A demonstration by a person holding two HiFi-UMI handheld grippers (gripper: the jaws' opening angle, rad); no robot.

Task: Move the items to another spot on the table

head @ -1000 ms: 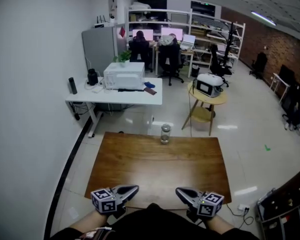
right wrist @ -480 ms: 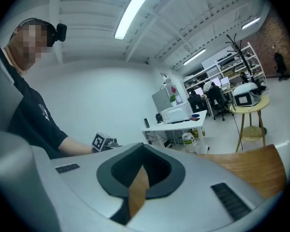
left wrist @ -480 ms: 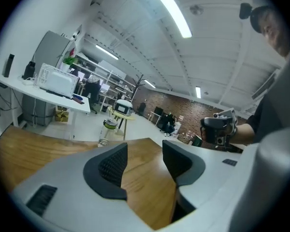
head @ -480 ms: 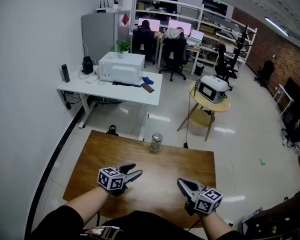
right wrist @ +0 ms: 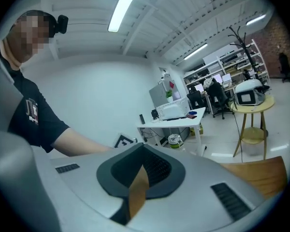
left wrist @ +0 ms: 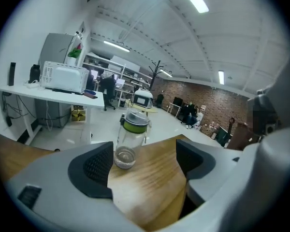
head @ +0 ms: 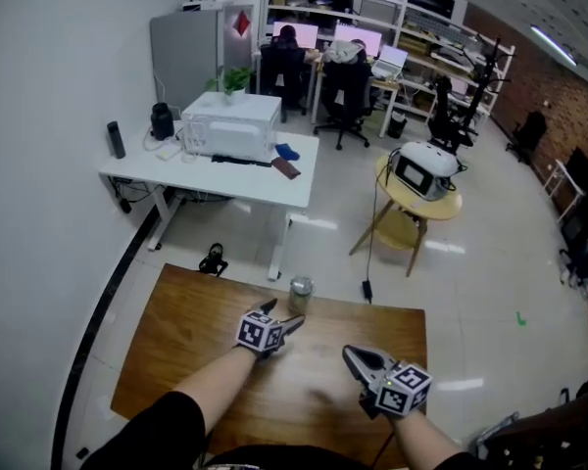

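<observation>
The left gripper (left wrist: 145, 156) has its jaws wide apart with nothing between them, and the bottle (left wrist: 129, 139) stands just beyond their tips. The right gripper (right wrist: 142, 151) has its jaws closed on nothing. Only the left gripper view shows the bottle upright, lid up, long axis vertical, while only the head view places it at the table's (head: 167, 331) far edge, near the middle.

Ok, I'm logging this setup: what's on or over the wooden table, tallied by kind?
clear bottle: 1
hand-held tools: 2 (left tool, right tool)
Total: 3
</observation>
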